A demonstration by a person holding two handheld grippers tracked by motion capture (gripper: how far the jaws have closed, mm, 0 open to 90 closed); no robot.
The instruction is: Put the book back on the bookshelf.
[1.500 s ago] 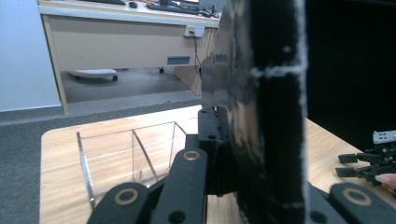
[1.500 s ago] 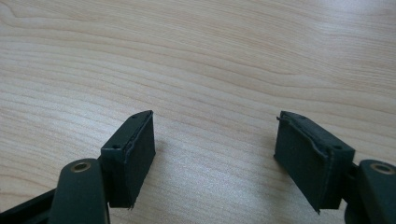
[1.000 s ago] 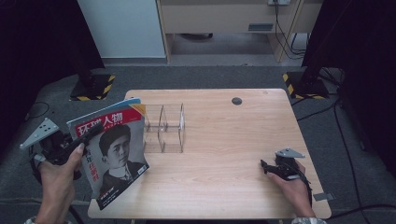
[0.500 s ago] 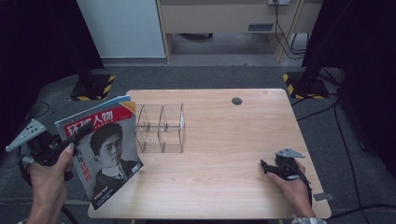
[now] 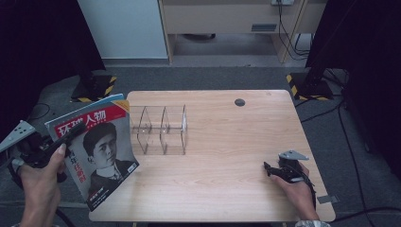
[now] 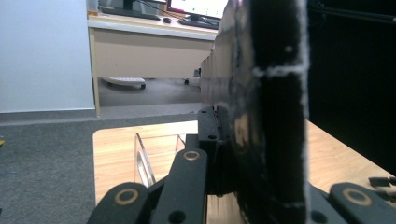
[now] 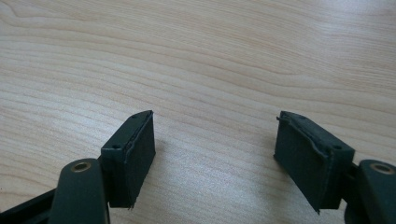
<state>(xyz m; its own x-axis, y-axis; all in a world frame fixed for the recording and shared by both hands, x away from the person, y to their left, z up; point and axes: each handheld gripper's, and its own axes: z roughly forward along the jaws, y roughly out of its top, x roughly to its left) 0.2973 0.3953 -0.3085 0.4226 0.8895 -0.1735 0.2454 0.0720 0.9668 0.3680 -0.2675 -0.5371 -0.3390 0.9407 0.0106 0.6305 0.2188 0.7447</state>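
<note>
A magazine (image 5: 97, 153) with a red title band and a black-and-white portrait on its cover is held upright over the table's left edge. My left gripper (image 5: 74, 132) is shut on its left side. In the left gripper view the magazine (image 6: 273, 112) is seen edge-on, clamped by the left gripper (image 6: 219, 140). A clear divided rack (image 5: 161, 130) stands on the wooden table (image 5: 227, 137) just right of the magazine, apart from it. My right gripper (image 5: 269, 169) rests low at the table's front right, open, with bare wood (image 7: 187, 56) between the pads of the right gripper (image 7: 215, 144).
A small black round grommet (image 5: 239, 102) sits near the table's far edge. Yellow-and-black striped stand bases (image 5: 94, 87) (image 5: 307, 85) stand on the grey carpet beyond the table's far corners. Cables run across the floor at right.
My left hand has carried the magazine leftward, away from the clear rack, and slightly up. The right gripper has stayed where it was.
</note>
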